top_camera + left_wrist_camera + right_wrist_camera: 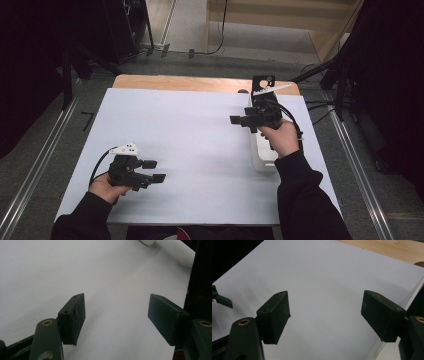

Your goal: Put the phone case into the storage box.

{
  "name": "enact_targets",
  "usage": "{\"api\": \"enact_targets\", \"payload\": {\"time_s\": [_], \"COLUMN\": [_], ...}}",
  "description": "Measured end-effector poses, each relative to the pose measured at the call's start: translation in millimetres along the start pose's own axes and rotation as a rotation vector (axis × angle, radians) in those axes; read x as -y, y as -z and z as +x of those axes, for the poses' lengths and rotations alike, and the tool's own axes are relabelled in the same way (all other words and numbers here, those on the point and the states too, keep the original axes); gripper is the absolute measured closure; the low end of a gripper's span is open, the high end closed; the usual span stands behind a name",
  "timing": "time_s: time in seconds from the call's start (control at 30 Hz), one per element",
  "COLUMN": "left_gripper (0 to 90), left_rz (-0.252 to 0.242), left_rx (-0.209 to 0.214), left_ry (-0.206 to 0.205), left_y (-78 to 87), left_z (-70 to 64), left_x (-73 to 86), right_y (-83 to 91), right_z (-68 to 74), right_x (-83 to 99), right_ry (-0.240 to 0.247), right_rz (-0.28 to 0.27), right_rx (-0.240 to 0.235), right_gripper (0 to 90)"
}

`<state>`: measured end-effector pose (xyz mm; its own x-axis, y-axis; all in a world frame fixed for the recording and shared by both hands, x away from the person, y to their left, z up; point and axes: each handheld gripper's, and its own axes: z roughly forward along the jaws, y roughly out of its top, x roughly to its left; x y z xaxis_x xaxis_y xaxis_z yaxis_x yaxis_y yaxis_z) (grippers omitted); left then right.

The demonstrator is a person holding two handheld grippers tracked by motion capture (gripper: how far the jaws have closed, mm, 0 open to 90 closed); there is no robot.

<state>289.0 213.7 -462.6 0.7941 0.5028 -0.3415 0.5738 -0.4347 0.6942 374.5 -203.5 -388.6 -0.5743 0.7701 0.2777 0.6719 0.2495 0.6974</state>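
Note:
My left gripper (pixel 154 170) hovers over the near left part of the white board (pixel 190 145), jaws pointing right. In the left gripper view its jaws (pixel 116 307) stand wide apart with only bare white board between them. A hand holds my right gripper (pixel 239 119) at the board's far right, jaws pointing left, above a white box-like object (pixel 261 159). In the right gripper view it is open (pixel 325 306) too, with nothing between the jaws.
A strip of wooden table (pixel 190 82) shows behind the board. A black upright piece (pixel 263 80) stands at the back right edge. Metal rails and dark stands flank the table. The white object (pixel 175 252) lies far off in the left gripper view.

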Motion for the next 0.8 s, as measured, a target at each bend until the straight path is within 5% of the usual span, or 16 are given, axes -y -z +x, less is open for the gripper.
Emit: {"api": "enact_targets", "payload": {"time_s": [0.8], "left_gripper": [29.7], "left_rz": [-0.011], "left_rx": [0.004], "left_ry": [-0.001], "left_y": [1.2], "left_z": [-1.4], "left_x": [-0.6], "right_y": [10.2], "right_z": [23.7], "right_x": [31.1], "right_ry": [0.063], "right_rz": [0.013], "right_rx": [-0.086], "right_gripper": [21.3]}}
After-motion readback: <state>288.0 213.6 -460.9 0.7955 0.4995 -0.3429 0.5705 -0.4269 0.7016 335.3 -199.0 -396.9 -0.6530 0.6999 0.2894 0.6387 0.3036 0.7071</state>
